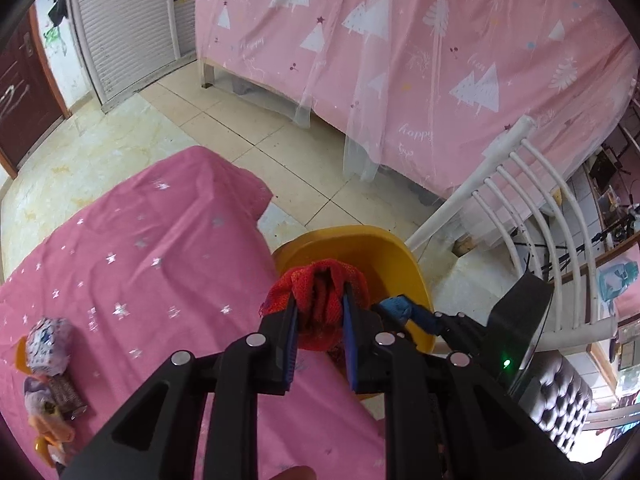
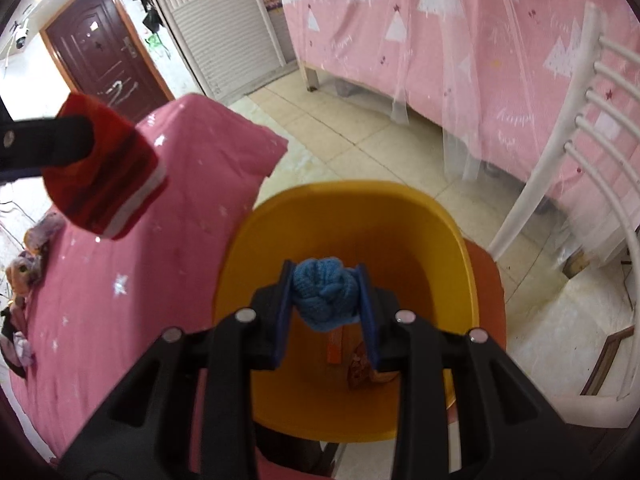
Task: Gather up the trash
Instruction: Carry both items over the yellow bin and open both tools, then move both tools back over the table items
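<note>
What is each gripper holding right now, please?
Left gripper: shut on the red cloth.
Right gripper: shut on the blue ball, over the yellow bin.

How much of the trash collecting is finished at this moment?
Done: some scraps already lie in the yellow bin. In hand: the right tongs hold a blue knit ball over the bin, and the left tongs hold a red cloth. Left: several wrappers remain on the pink cloth.

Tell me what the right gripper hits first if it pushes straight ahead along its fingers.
Most likely the inside of the yellow bin: the right gripper, shut on the blue knitted ball, points into its opening. Depth is unclear.
</note>
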`<state>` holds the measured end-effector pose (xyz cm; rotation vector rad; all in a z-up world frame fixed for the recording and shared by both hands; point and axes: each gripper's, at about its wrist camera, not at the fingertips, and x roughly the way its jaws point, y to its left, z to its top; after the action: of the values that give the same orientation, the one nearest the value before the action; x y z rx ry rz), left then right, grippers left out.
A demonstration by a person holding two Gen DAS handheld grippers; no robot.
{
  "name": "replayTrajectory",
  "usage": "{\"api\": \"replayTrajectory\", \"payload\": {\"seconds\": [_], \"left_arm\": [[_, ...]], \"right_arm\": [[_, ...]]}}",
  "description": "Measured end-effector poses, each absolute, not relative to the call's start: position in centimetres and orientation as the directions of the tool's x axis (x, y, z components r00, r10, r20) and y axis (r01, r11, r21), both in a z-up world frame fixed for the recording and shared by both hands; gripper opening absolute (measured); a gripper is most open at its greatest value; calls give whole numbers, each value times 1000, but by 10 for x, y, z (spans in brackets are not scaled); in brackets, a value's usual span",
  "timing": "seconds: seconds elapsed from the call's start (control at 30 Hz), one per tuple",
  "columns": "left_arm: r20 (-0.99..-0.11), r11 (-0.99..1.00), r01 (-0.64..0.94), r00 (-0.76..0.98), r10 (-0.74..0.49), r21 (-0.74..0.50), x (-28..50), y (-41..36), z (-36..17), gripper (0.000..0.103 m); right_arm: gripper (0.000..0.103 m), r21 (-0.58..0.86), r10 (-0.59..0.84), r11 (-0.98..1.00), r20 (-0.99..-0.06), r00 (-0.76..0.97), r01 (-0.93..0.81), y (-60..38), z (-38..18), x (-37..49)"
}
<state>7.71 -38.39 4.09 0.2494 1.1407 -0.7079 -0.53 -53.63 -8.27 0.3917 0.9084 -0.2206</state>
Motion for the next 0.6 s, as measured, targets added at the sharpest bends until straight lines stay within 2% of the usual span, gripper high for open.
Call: {"api": "replayTrajectory", "payload": {"seconds": [0.23,0.4,0.47,0.53,0.6], "left_arm": [[-908,748,645,205,-366,-156,74,-410,27,13],[-914,751,644,205,-351,-144,75,-415,24,36],[-913,755,639,207,-353,-147,77,-415,25,50],[-912,764,631,218,-346,-139,78,-413,26,56],[-913,772,622,229,-339,-130,79,-412,26,57]], "right_arm": [[32,264,8,897,-811,585,354,-545,-90,-4],[36,275,15,892,-811,585,358,-547,-91,-5],[51,277,16,891,-811,586,359,-546,-90,-4],[55,292,29,888,-807,590,356,-546,-89,-4],[55,292,28,888,-806,592,355,-544,-88,-5]]}}
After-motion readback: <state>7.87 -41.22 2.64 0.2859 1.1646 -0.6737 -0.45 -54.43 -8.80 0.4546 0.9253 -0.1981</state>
